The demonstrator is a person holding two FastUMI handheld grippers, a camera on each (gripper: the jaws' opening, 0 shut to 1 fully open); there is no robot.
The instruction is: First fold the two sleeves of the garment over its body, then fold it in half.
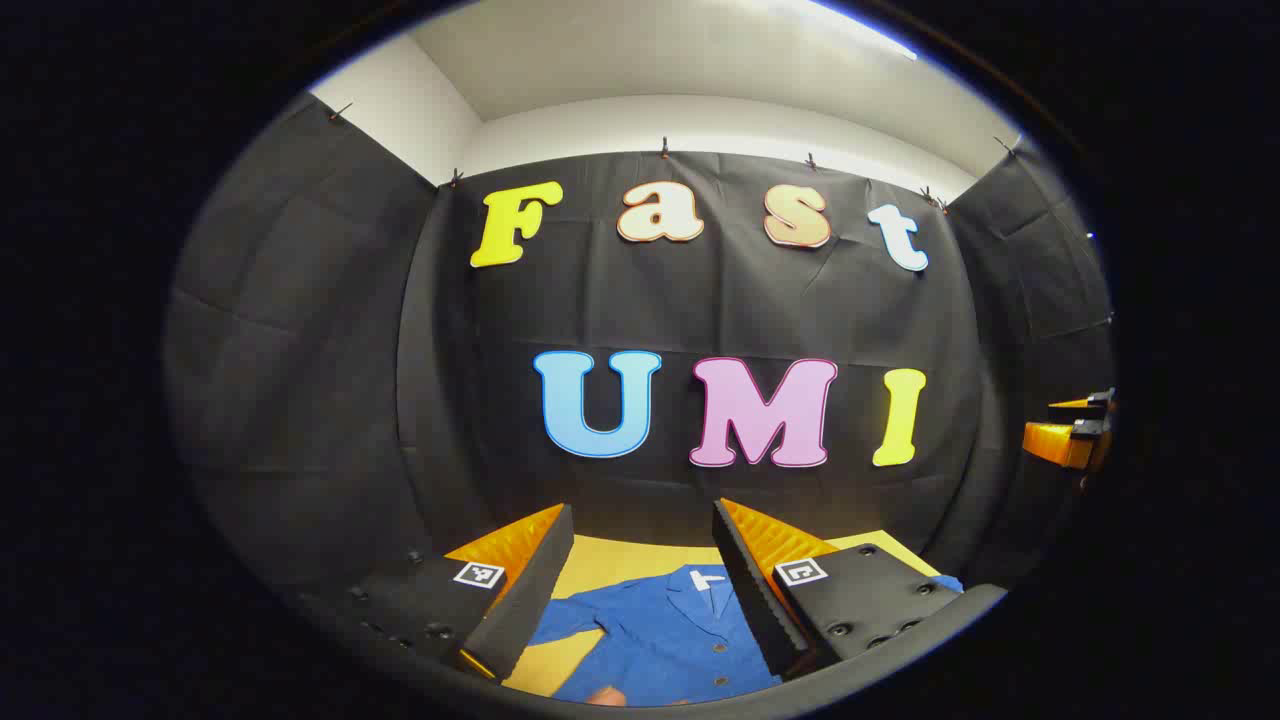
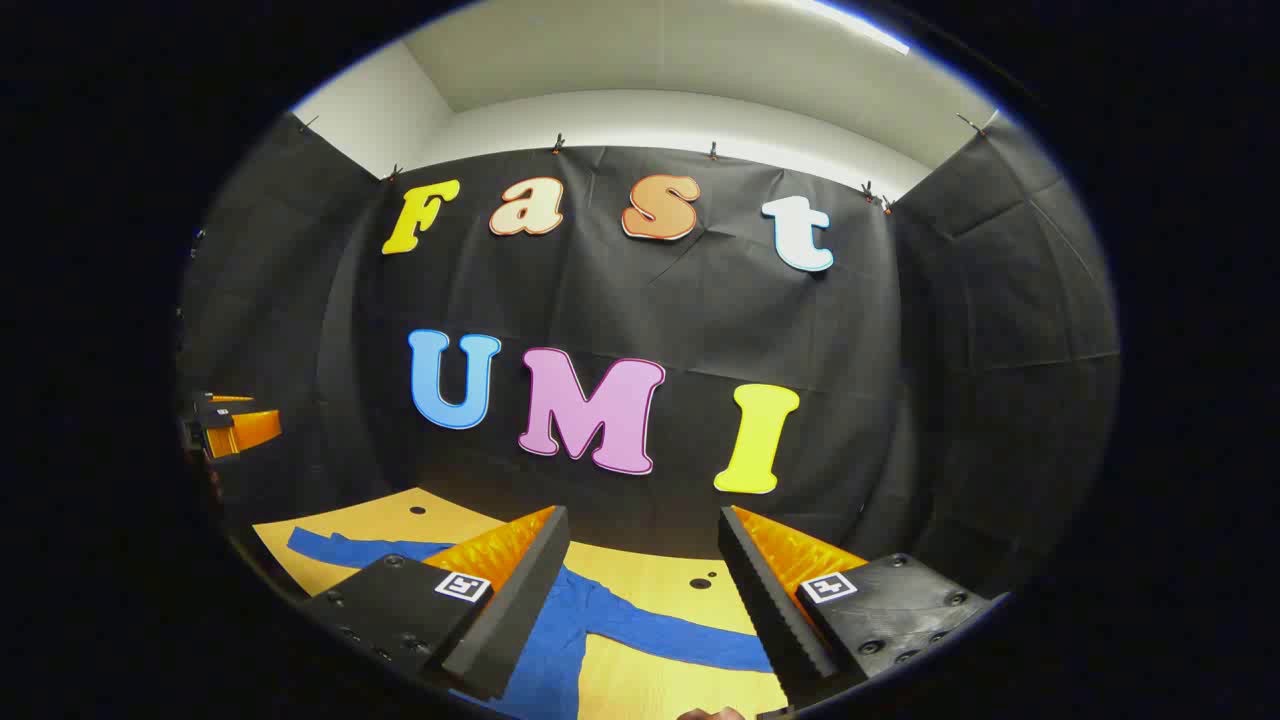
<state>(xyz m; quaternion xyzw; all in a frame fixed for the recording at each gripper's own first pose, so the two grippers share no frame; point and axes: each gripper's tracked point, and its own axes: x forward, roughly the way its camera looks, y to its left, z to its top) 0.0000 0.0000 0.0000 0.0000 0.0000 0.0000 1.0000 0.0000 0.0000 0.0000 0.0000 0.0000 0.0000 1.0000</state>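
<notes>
Both grippers, left gripper (image 1: 640, 590) and right gripper (image 2: 635, 590), jaws wide, high over flat blue shirt (image 1: 665, 640); first sleeve (image 2: 680, 635) fold unstarted, needing descent and pinch.

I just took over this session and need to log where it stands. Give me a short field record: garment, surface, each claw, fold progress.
garment: blue shirt, lying flat, collar toward the back wall
sleeves: both spread outward, right sleeve stretched across the table
surface: yellow wooden table
left claw: open, above the shirt, holding nothing
right claw: open, above the shirt, holding nothing
fold progress: no fold made yet
</notes>
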